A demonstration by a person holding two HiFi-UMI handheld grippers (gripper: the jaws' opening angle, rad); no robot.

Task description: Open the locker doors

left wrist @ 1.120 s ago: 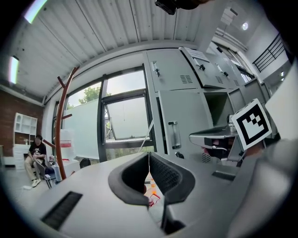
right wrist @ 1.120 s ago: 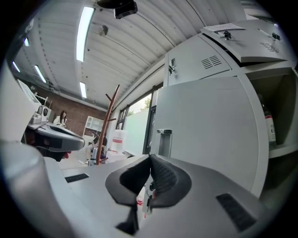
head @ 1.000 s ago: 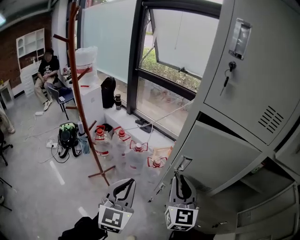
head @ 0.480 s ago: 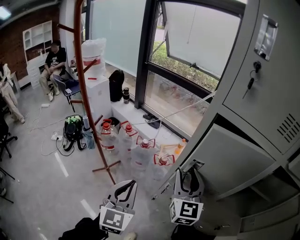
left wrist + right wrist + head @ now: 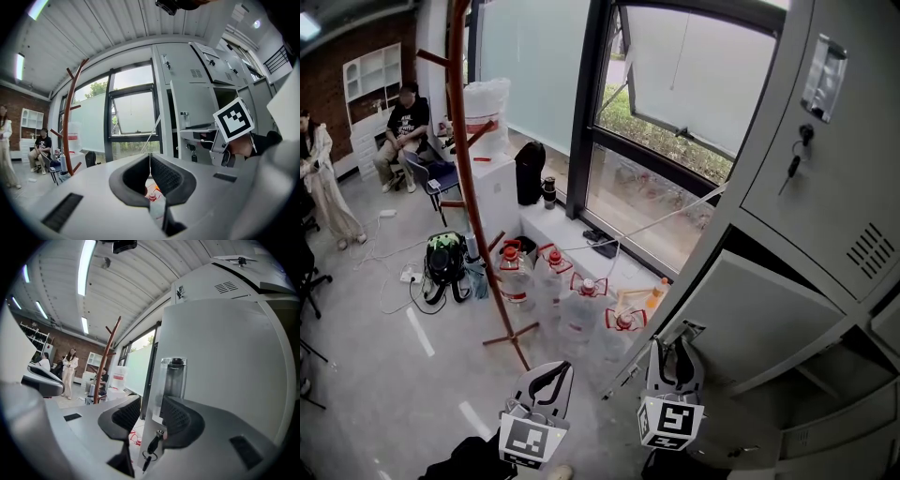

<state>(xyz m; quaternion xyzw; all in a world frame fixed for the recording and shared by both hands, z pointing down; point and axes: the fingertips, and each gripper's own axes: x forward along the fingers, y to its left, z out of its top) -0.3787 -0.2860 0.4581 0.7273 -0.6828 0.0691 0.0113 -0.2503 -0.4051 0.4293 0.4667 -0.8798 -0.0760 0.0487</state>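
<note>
Grey lockers (image 5: 862, 309) fill the right side. An upper door (image 5: 830, 202) stands swung out with a key (image 5: 794, 166) hanging from its lock. Below it a lower door (image 5: 750, 319) is also swung out. My right gripper (image 5: 675, 349) is at that door's free edge, by the handle (image 5: 172, 378) and key (image 5: 153, 444). Its jaws straddle the edge after spreading and closing a little; the left pad (image 5: 127, 413) stands clear, so it is open. My left gripper (image 5: 557, 370) hangs in the air left of the lockers, shut on nothing (image 5: 149, 157).
A red-brown coat stand (image 5: 467, 178) rises left of the grippers. Several water bottles (image 5: 572, 305) stand on the floor below the window (image 5: 675, 122). A backpack (image 5: 442, 262) lies further left. One person sits (image 5: 405, 122) and another stands (image 5: 323, 187) at the far left.
The right gripper's jaws have spread from nearly closed to wide around the lower door's edge. My view has swung slightly left, and a standing person has come into sight.
</note>
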